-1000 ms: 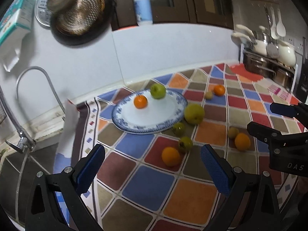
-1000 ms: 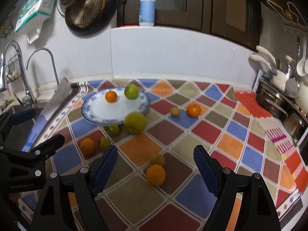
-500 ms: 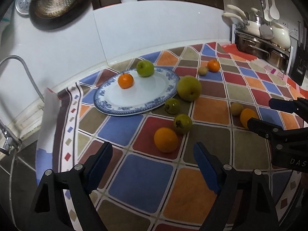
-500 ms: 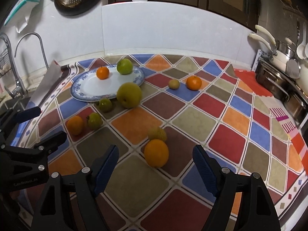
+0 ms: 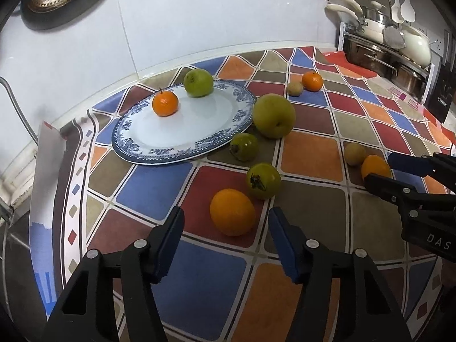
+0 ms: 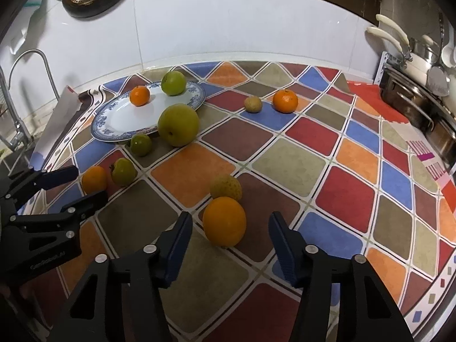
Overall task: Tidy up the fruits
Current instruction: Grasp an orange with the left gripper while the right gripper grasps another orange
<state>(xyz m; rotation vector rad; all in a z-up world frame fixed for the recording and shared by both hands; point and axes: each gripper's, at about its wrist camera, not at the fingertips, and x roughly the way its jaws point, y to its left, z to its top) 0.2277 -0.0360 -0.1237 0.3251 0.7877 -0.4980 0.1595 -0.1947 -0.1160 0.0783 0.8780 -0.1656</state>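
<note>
Left wrist view: my left hand-held gripper [image 5: 225, 236] was closing, jaws apart, orange [image 5: 232, 215] between them, untouched. Right hand-held gripper [image 6: 231, 238] likewise closing around second orange [image 6: 224, 221], table [image 6: 287, 156] beneath.

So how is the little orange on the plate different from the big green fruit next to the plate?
The small orange is bright orange; the big green fruit is yellow-green. The small orange is much smaller than the big green fruit. The small orange sits on the blue-patterned plate, while the big green fruit rests on the checked cloth right beside the plate's rim. Both are round, and no gripper is touching either.
</note>
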